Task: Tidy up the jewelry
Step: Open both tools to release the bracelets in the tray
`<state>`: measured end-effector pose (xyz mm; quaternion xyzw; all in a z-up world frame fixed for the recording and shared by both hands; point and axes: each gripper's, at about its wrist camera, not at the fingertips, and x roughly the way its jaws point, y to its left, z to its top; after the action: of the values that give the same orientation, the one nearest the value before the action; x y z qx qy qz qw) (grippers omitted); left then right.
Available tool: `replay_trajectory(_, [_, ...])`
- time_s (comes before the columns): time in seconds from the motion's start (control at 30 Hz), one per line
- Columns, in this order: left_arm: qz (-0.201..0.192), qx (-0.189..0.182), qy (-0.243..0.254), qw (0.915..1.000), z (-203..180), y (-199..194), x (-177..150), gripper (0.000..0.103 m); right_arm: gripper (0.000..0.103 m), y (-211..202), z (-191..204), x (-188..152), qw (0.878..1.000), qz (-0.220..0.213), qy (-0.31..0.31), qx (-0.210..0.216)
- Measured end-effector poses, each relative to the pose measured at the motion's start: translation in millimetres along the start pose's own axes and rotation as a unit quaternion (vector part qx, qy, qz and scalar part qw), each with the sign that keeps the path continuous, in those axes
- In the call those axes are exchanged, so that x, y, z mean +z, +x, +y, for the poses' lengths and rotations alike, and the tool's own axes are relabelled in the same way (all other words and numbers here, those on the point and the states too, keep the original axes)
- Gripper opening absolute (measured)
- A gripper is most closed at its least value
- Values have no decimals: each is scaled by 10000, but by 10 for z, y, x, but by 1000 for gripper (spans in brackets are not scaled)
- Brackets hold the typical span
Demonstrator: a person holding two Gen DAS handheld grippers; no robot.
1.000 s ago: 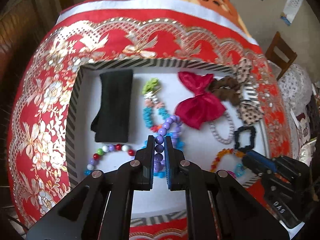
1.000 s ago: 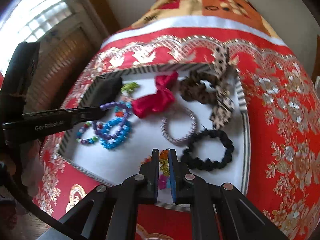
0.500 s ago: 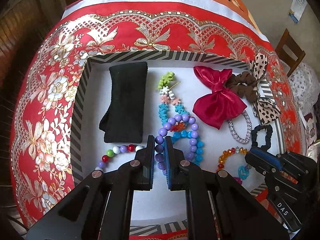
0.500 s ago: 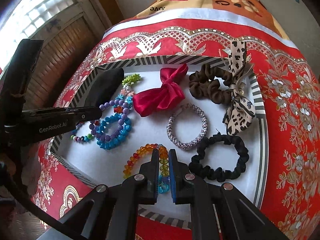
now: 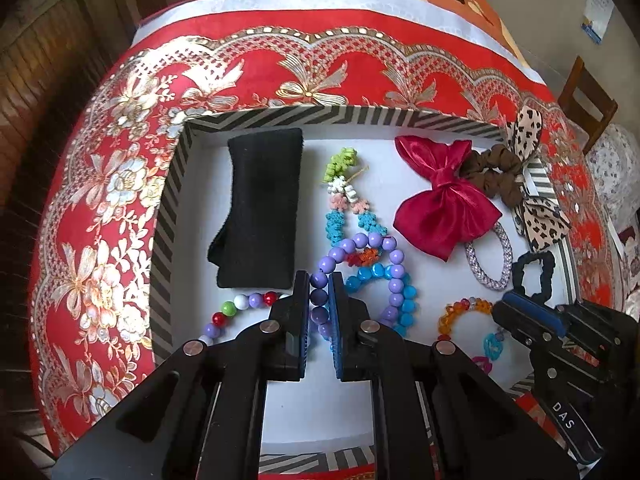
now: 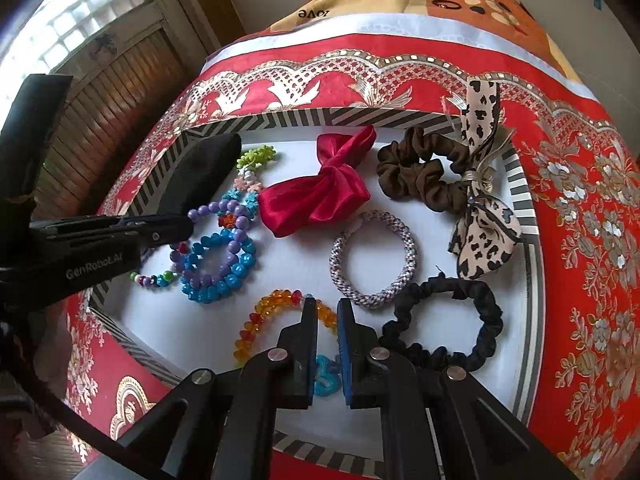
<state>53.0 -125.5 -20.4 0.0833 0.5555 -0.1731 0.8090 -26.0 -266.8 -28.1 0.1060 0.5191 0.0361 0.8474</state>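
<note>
My left gripper (image 5: 319, 300) clamps the purple bracelet (image 5: 362, 272); right gripper (image 6: 328, 320) clamps the amber bracelet (image 6: 276, 316). Lift each clear of the tray (image 5: 168, 216), slowly.

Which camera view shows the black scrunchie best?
The right wrist view: the black scrunchie shows as a nearly full loop on the tray. In the left wrist view, the black scrunchie is small at the edge, partly hidden behind the right gripper.
</note>
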Motion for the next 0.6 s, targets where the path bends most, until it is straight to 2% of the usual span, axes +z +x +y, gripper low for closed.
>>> replay_trajectory(0.1, [18, -21, -118, 9999, 28, -15, -7, 14, 9, -43, -15, -19, 10000, -33, 33, -11])
replay_trajectory(0.13, [30, -72, -171, 9998, 44, -17, -9, 23, 13, -66, -21, -27, 10000, -54, 49, 1])
replay_trajectory(0.17, [38, -109, -217, 9997, 56, -23, -16, 32, 23, -85, -27, -36, 9999, -75, 67, 9])
replay_trajectory(0.2, [44, -158, -284, 9995, 76, -31, -22, 34, 28, -106, -34, -42, 9999, -98, 101, 21])
replay_trajectory(0.6, [-142, -78, -390, 9991, 93, -269, -130, 36, 30, -337, -28, -97, 9990, -342, 286, 22])
